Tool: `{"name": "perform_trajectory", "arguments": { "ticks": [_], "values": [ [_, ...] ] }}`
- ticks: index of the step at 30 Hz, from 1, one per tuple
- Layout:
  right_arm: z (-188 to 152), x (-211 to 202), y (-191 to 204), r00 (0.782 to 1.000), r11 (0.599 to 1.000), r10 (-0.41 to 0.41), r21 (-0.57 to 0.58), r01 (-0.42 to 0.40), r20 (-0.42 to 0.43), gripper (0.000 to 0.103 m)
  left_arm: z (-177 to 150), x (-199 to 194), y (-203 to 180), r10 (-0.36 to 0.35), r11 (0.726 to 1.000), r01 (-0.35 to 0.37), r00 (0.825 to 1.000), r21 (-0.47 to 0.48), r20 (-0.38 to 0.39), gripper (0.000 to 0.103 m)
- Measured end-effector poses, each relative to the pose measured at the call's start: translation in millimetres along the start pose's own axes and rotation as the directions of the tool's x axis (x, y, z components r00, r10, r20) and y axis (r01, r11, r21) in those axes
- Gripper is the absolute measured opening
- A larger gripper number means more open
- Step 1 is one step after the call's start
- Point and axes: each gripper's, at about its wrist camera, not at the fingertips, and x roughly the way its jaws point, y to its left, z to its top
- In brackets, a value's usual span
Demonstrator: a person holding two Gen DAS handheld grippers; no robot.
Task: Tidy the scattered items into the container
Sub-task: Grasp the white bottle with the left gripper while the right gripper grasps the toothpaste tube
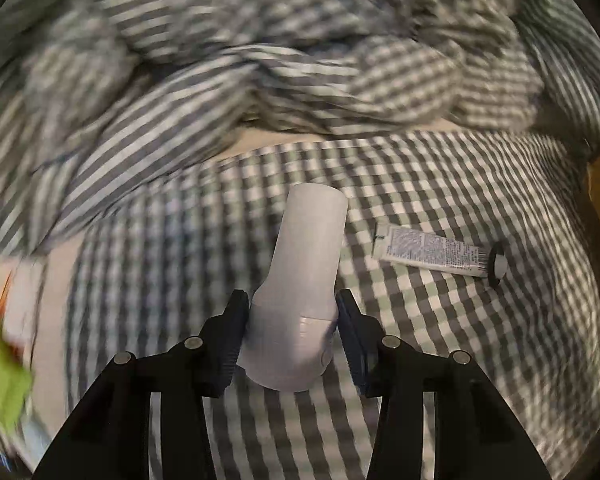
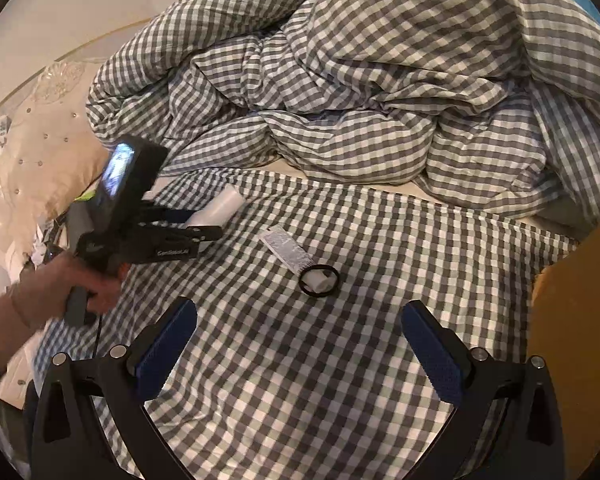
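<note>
We are gripping the white bottle (image 1: 300,304) in our left gripper (image 1: 292,320), while our right gripper (image 2: 300,344) is hanging wide open above the tube (image 2: 290,257)

We can read very little here. On the side of the left tongs (image 2: 204,236), seen from the right wrist view, we find a short white printed mark, a brand line, but its letters are too small and blurred for us to spell out with confidence. The white tube (image 1: 432,253) lying on the checked bed sheet (image 1: 480,320) carries a dense block of fine print and what looks like a barcode near its cap end; we cannot make out a single word or digit of it in either view. The pale bottle (image 1: 300,280) shows us no legible label.
</note>
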Motion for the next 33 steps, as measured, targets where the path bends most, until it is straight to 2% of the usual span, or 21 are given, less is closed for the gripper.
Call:
{"name": "perform_trajectory", "arguments": {
  "ticks": [3,6,8,12,15,19,24,25,27,28,29,33],
  "values": [
    [-0.4,5.2,3.4,1.000,1.000,0.004,0.000,-0.004,0.000,0.103,-14.3,-18.7,12.3,0.031,0.989,-0.030,1.000,-0.141,0.001,0.045],
    [-0.1,16.8,5.1,1.000,1.000,0.013,-0.003,-0.013,-0.009,0.103,-33.0,-16.4,11.9,0.074,0.980,-0.072,0.997,-0.185,0.004,0.045],
    [2.5,27.5,8.0,1.000,1.000,0.005,-0.025,-0.005,-0.016,0.103,-43.0,0.9,8.4,0.056,0.976,-0.060,0.998,-0.210,-0.025,0.046],
    [9.8,50.8,15.4,0.999,0.994,0.023,-0.104,-0.026,-0.035,0.103,-50.8,3.3,-4.0,0.099,0.983,-0.092,0.994,-0.158,0.038,0.046],
    [16.8,78.4,9.0,0.997,0.992,0.034,-0.116,-0.043,-0.075,0.103,-51.1,2.0,4.3,0.065,0.977,-0.054,0.997,-0.206,0.048,0.046],
    [18.4,107.5,-1.5,0.993,0.987,-0.034,-0.158,0.017,-0.112,0.103,-50.0,4.1,7.3,0.046,0.975,-0.034,0.998,-0.222,0.052,0.046],
    [10.7,133.6,-9.9,0.985,0.991,0.012,-0.133,-0.035,-0.173,0.101,-52.6,4.8,5.7,0.058,0.976,-0.045,0.997,-0.211,0.054,0.046],
    [9.0,137.9,-10.2,0.983,0.990,0.015,-0.132,-0.040,-0.184,0.097,-52.3,5.0,5.8,0.058,0.976,-0.045,0.997,-0.214,0.054,0.046],
    [5.1,145.6,-6.6,0.979,0.987,0.007,-0.153,-0.039,-0.202,0.081,-52.4,5.2,6.0,0.058,0.975,-0.045,0.997,-0.216,0.052,0.046],
    [3.4,149.2,-4.3,0.977,0.986,0.000,-0.162,-0.036,-0.213,0.051,-52.3,5.2,6.2,0.057,0.975,-0.045,0.997,-0.217,0.051,0.046],
    [2.4,153.6,-3.2,0.973,0.986,-0.018,-0.166,-0.021,-0.230,0.030,-52.3,5.3,6.2,0.056,0.975,-0.044,0.997,-0.216,0.051,0.046],
    [4.6,154.8,-7.4,0.976,0.990,-0.007,-0.136,-0.024,-0.220,0.027,-53.1,4.8,6.5,0.050,0.976,-0.037,0.997,-0.215,0.054,0.046]
  ]
}}
